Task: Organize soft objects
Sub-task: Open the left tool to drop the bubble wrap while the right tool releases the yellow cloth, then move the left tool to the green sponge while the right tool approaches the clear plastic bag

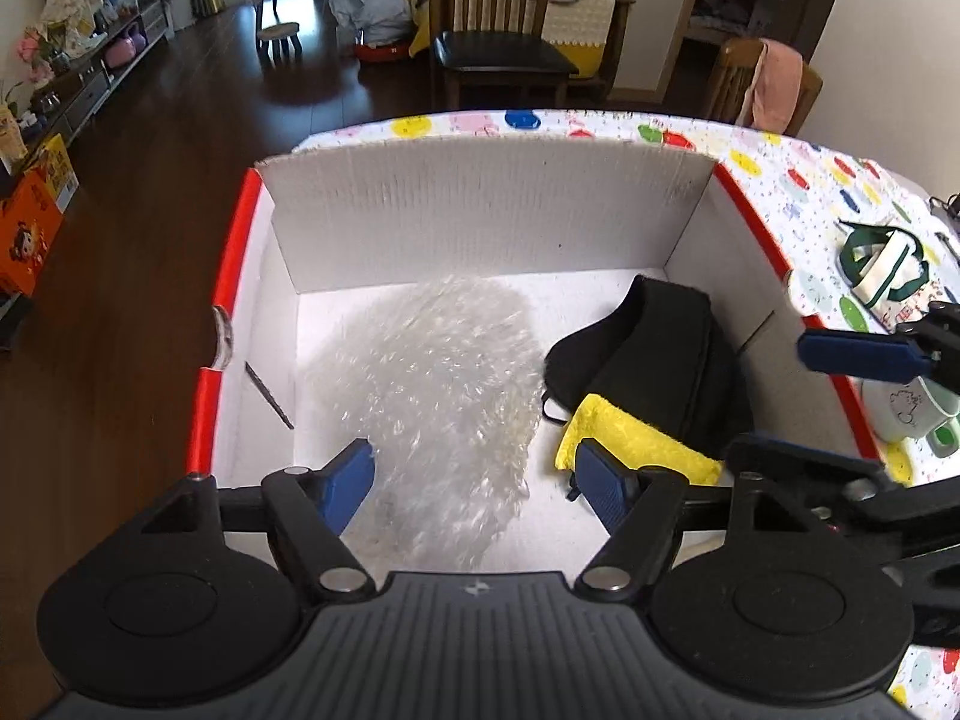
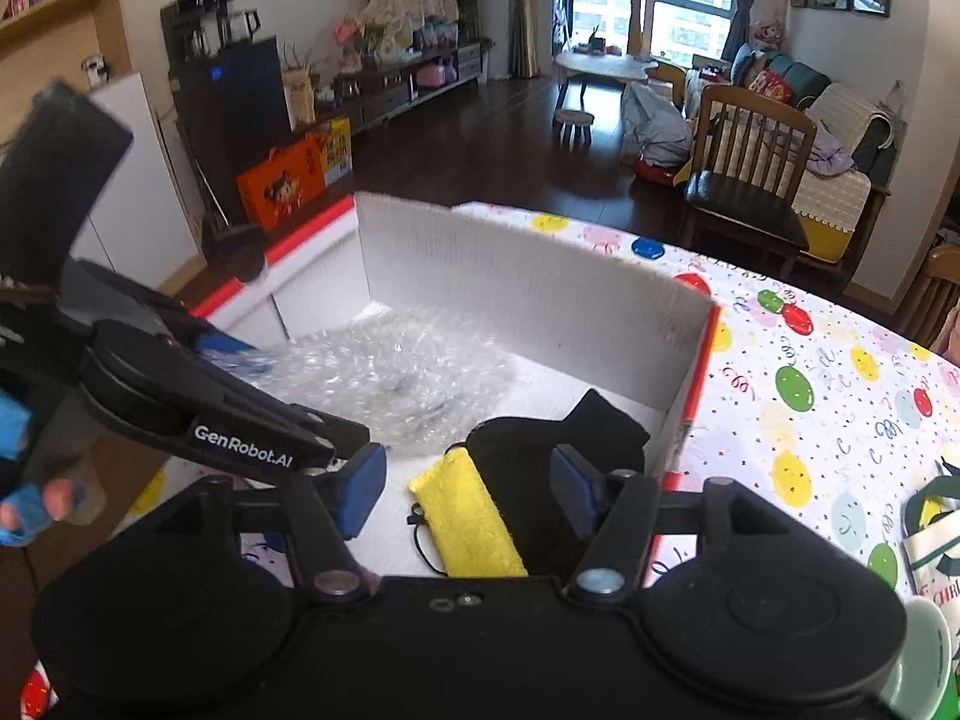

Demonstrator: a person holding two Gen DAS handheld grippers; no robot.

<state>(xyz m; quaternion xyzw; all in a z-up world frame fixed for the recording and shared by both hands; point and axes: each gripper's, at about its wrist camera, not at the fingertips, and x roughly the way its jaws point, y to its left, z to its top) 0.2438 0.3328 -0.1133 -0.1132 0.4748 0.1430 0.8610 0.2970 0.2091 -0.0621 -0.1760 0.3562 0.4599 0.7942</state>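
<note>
Yellow cloth (image 2: 465, 516) — long axis toward box's (image 2: 528, 294) far wall, flat

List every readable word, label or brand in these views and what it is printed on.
"GenRobot.AI": on the side of the left gripper, seen from the right wrist.
Red lettering on the tote bag: partly hidden, unreadable.
Print on the orange box and the mug: too small or blurred.

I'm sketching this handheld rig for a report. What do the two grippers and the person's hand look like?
Both the left gripper and the right gripper are matte black plastic with two round housings, silver pivot pins and blue ribbed finger pads. The left one carries white "GenRobot.AI" lettering on its side, seen from the right wrist. The hand wears a blue fingerless glove.
</note>
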